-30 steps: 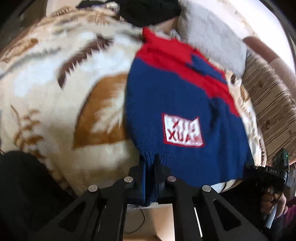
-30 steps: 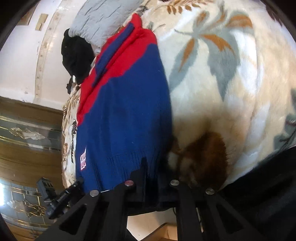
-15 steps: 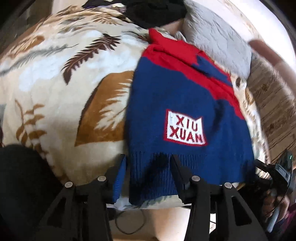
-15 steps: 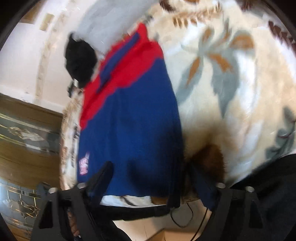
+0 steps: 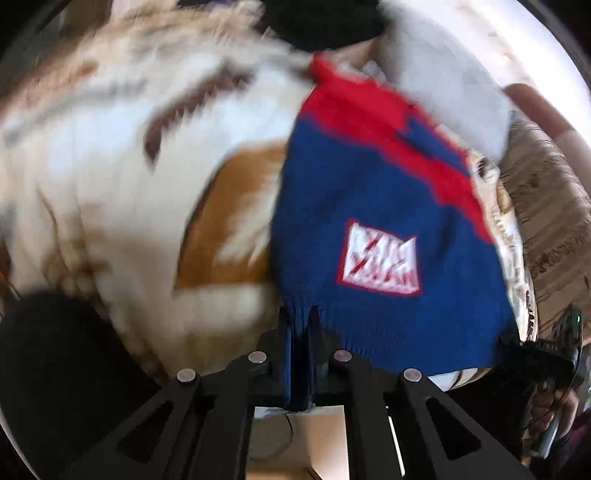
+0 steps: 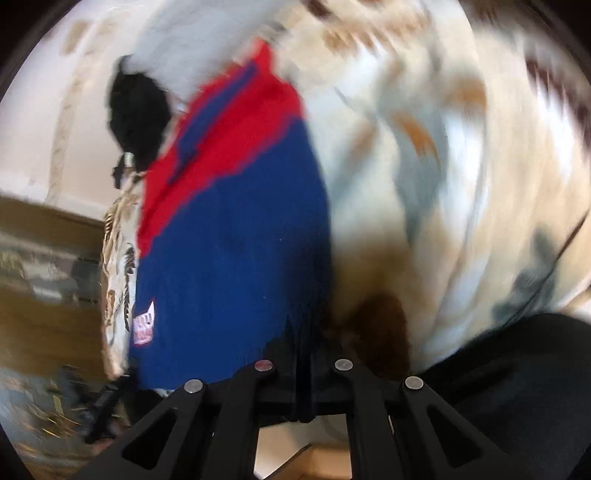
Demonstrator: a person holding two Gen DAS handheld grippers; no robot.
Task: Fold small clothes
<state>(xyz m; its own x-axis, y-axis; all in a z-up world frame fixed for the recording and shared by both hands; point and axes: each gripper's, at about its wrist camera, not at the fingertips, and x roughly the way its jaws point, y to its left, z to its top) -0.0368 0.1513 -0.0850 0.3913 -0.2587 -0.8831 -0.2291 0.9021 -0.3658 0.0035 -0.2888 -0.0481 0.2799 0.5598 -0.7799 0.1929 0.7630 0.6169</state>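
Observation:
A small blue knitted sweater [image 5: 373,206] with a red top and a white-and-red patch [image 5: 380,260] lies flat on a leaf-patterned blanket [image 5: 122,177]. My left gripper [image 5: 303,317] is shut on the left corner of its ribbed hem. My right gripper [image 6: 306,332] is shut on the right corner of the hem; the sweater [image 6: 236,251] stretches away from it. The right gripper also shows at the far right of the left wrist view [image 5: 543,350]. Both views are motion-blurred.
A grey pillow [image 5: 443,81] and a black garment [image 5: 321,22] lie beyond the sweater's collar. The blanket [image 6: 443,166] spreads wide to the right. A dark cloth [image 5: 55,354] covers the near edge. Wooden panelling [image 6: 48,258] stands at the side.
Half a second ago both grippers were open around the hem corners. Both have now closed on the hem, and the views have shifted with motion blur.

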